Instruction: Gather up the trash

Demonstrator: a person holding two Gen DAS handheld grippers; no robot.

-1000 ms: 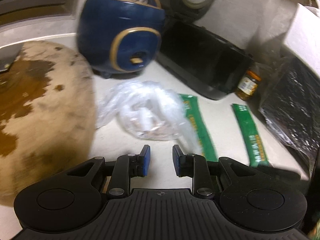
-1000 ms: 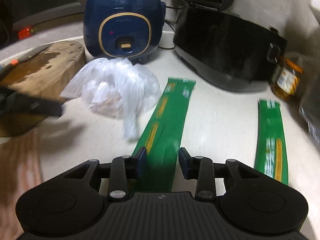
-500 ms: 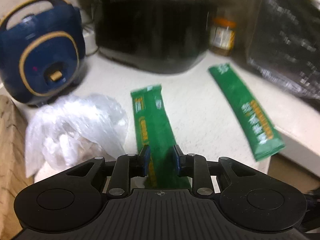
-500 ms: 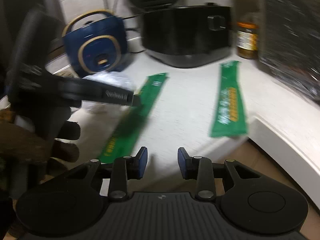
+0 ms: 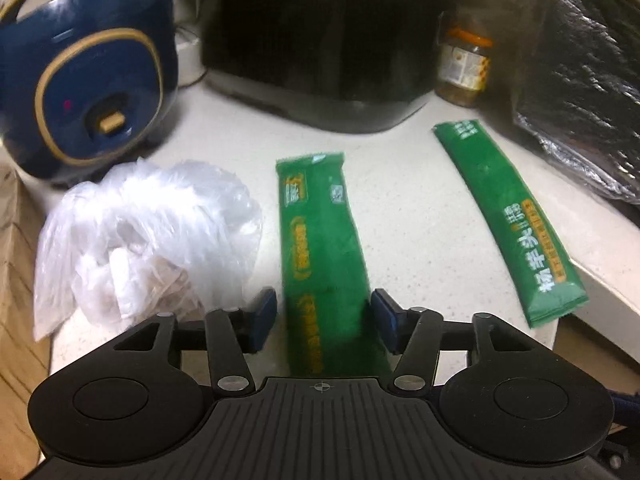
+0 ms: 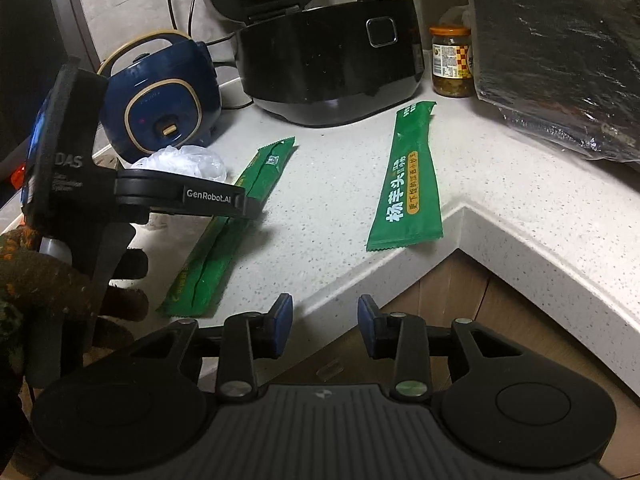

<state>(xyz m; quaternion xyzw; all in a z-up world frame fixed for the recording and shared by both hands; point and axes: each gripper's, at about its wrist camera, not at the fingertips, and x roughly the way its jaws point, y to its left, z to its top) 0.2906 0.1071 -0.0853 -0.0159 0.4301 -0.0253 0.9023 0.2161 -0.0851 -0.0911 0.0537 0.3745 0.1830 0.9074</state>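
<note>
A: Start at the tools. How does the left gripper (image 5: 324,316) stand?

B: Spread wide, its jaws having just been opening. The near green wrapper (image 5: 320,256) lies between the blue pads (image 5: 264,312), and a gap shows on each side, so neither pad presses on it. The wrapper lies flat on the speckled white counter (image 5: 408,216).

A: And the right gripper (image 6: 324,326)?

B: Partly parted with nothing between the jaws, which have just been opening a little. It hangs out past the counter's front edge, over the brown floor below.

A: Take that near green wrapper as the landmark. What lies round it?

B: To its left, just beside it, sits a crumpled clear plastic bag (image 5: 144,240) with pale scraps inside. Whether the bag touches the wrapper I cannot tell. To its right, well apart, lies a second green wrapper (image 6: 412,176) with white lettering, its near end close to the counter's edge. In the right wrist view the near wrapper (image 6: 224,240) also reaches almost to that edge.

A: And behind it?

B: Beyond its far end stands a black rice cooker (image 6: 328,68) with its lid raised. Behind and to the left stands a dark blue cooker (image 5: 88,84) with gold trim. Behind and to the right stands a glass jar (image 6: 452,60) with an orange lid, and further right a black crinkled plastic bag (image 6: 560,48).

A: Anyone in view?

B: A dark gloved hand (image 6: 56,292) holds the left gripper, seen at the left of the right wrist view.
</note>
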